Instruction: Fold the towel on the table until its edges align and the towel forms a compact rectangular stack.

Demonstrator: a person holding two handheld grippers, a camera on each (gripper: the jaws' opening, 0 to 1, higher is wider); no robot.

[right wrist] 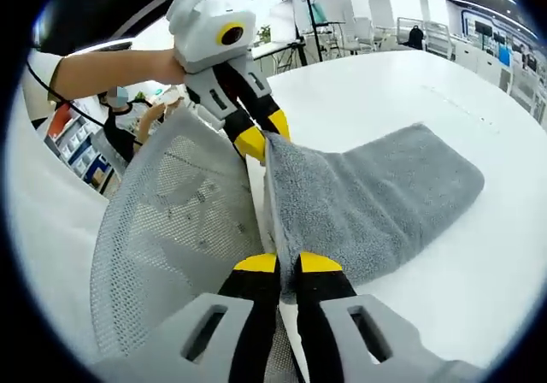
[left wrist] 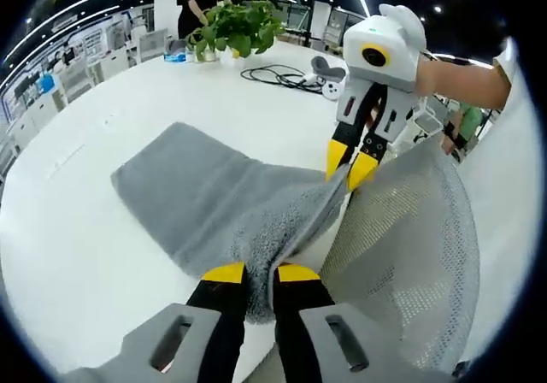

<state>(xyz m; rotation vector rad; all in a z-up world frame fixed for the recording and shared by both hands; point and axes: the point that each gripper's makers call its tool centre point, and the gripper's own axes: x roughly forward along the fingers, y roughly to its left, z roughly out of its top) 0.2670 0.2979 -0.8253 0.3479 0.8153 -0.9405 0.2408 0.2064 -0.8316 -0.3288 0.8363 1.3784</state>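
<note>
Left tool (left wrist: 260, 273) closed on near edge of grey towel (left wrist: 192, 197); right tool (left wrist: 352, 166) likewise clamped on the same raised edge further along. Far half of towel lying flat on white bench (left wrist: 77, 229). Mesh chair back (left wrist: 410, 238) just beside lifted edge. Potted plant (left wrist: 235, 28) at far end.

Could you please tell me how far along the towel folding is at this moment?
Done: both tongs have gripped the near edge of the grey terry towel. In hand: left tongs and right tongs hold it lifted off the white table. Left: carrying it over, aligning the edges, and further folds.
</note>
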